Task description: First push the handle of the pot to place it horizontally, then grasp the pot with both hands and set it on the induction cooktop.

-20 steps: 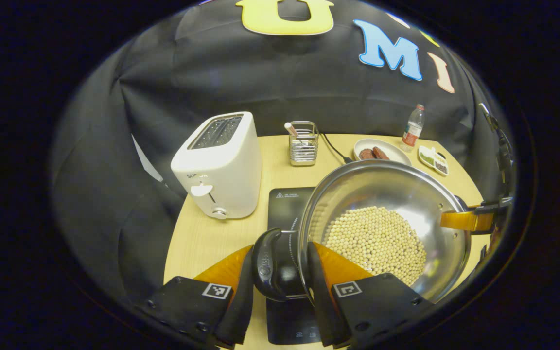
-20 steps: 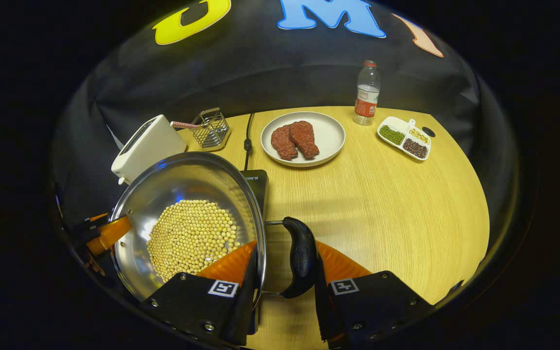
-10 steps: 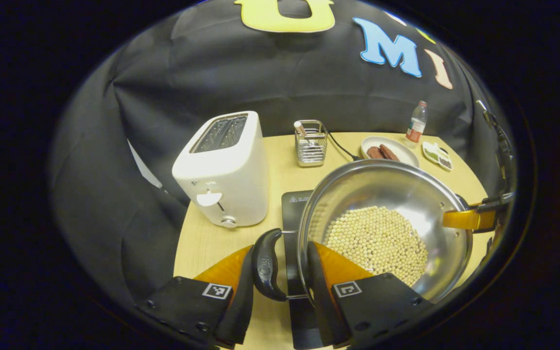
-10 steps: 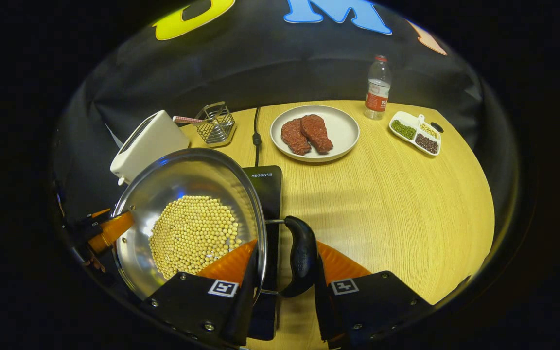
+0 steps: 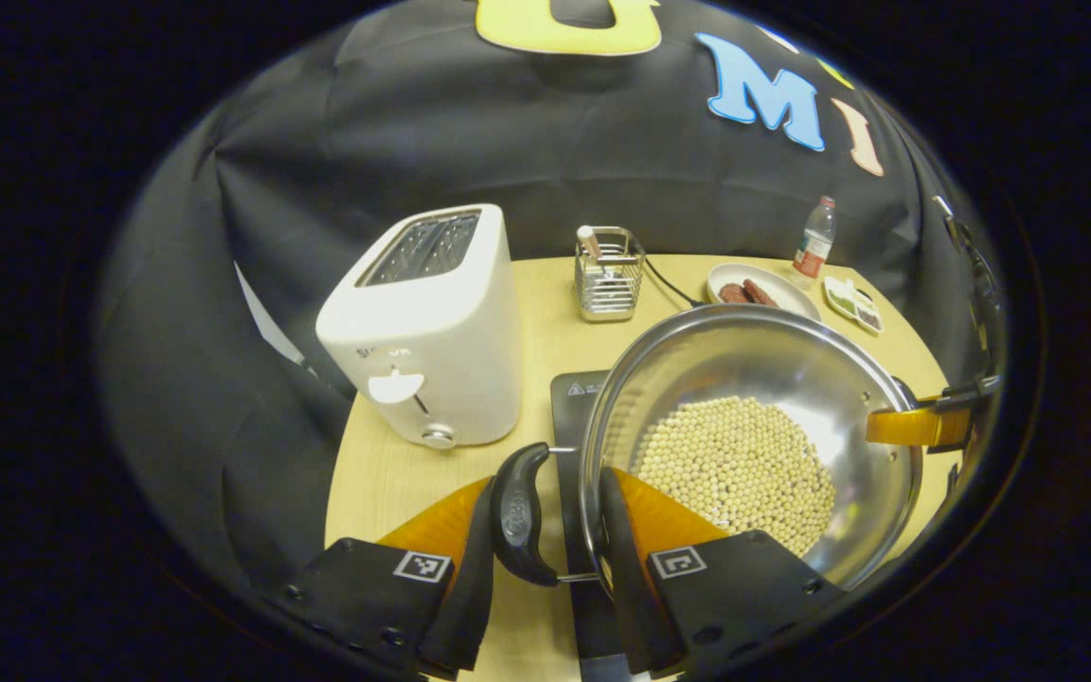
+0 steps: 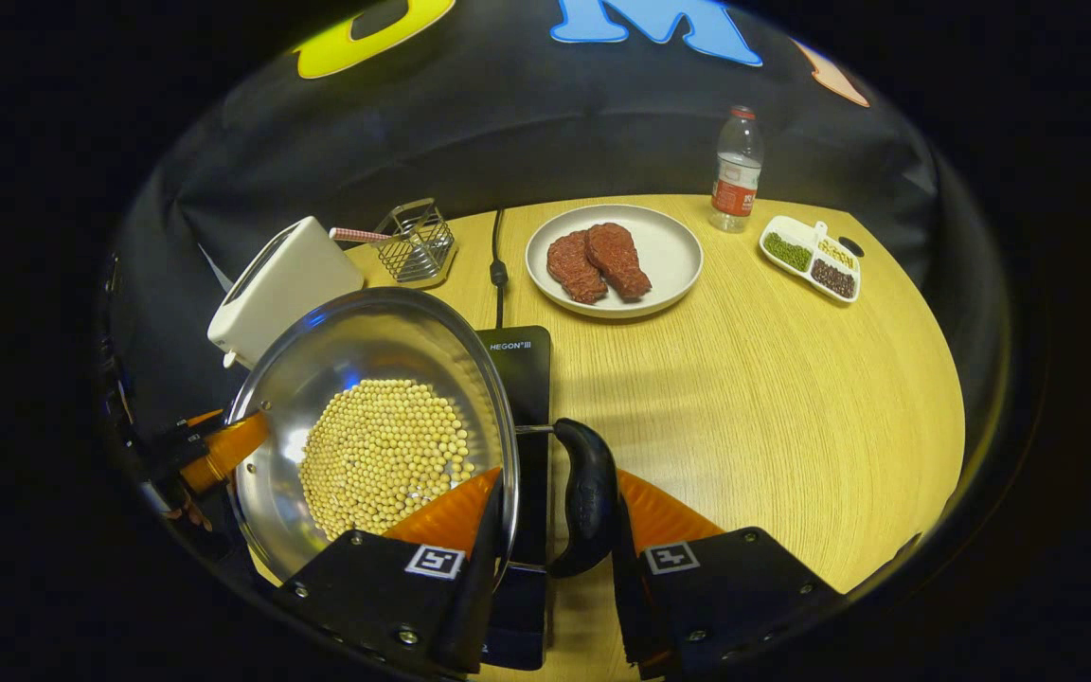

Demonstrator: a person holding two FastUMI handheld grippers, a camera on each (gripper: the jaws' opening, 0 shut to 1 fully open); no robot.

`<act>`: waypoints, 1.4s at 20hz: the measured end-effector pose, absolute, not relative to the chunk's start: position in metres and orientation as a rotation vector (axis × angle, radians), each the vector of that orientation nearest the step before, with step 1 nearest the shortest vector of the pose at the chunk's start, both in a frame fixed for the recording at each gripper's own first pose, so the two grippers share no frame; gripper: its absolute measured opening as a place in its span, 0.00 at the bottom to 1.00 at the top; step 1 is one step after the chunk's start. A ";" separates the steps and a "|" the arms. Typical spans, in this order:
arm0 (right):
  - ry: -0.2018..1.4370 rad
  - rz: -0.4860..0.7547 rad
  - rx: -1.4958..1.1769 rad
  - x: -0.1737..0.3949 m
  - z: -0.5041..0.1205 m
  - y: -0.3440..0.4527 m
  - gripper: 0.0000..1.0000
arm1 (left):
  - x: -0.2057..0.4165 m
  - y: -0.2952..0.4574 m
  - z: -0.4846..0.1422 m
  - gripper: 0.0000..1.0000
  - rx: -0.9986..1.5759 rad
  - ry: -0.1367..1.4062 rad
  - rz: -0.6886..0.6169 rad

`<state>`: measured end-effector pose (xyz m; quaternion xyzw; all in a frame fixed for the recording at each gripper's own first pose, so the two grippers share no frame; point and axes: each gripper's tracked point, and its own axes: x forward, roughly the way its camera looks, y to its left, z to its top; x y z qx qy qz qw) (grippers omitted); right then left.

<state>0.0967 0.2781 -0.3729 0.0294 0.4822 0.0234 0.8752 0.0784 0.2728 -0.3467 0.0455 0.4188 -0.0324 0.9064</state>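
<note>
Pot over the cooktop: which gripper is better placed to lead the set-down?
Right, marginally. Both the left gripper and right gripper clamp a handle of the pot, which hangs over the cooktop. The right gripper view shows more of the cooktop's bare surface to steer by; lower both together.

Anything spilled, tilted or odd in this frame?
Nothing stands out. The pot is held by both side handles, its beans all inside, over the induction cooktop. Plate and bottle stand undisturbed.

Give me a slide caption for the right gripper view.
Right tongs gripping a handle of the soybean-filled steel pot, held above the induction cooktop.
</note>
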 end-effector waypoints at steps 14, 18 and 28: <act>0.859 0.139 0.071 0.106 -0.331 0.269 0.89 | 0.078 0.276 -0.313 0.88 0.062 0.725 0.062; 0.783 0.148 0.056 0.103 -0.300 0.243 0.94 | 0.085 0.244 -0.278 0.97 0.043 0.606 0.066; 0.376 0.088 -0.012 0.077 -0.137 0.138 0.94 | 0.071 0.095 -0.140 0.98 0.007 0.284 0.023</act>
